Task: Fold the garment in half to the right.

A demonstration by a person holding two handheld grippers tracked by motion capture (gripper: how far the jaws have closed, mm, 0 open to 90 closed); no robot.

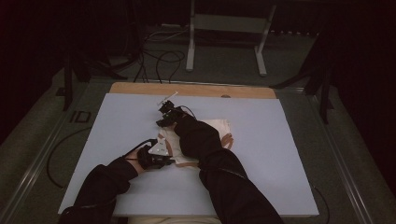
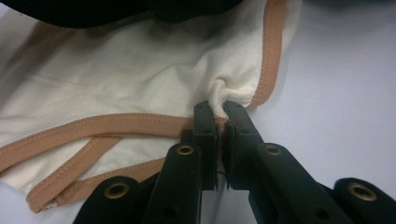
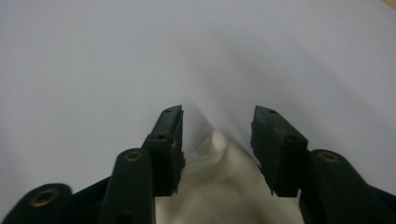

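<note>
The left gripper [image 2: 219,122] is clenched on the cream cloth [image 2: 140,79]: its two black jaws stand almost together, and a small pinch of fabric, right at the tan binding [image 2: 112,125] that runs along the cloth's hem, bunches up between the pads. In the high view this left gripper [image 1: 169,161] lies low on the pale blue board [image 1: 116,121], at the near left edge of the cloth [image 1: 217,128], with the grey three-cornered plate on top of it.

The right gripper [image 3: 217,140] is not yet grasping. Its jaws stand partly apart, and a raised peak of the cream cloth [image 3: 219,186] sits in the gap between them; the pads do not press on it, with bare space showing on either side of the peak. In the high view the right gripper [image 1: 164,122] sits beyond the left one, at the far left corner of the cloth, and the person's dark right sleeve [image 1: 205,144] lies across the fabric.

The cloth is a soft, cream-white piece edged with a tan ribbed band. It lies rumpled near the middle of the board, well away from all four edges, and much of it is covered by the right forearm. Near the left gripper two runs of the band cross over each other, and the fabric above them folds into shallow creases. Beyond the board's far edge a strip of bare wooden table [image 1: 140,87] shows.
</note>
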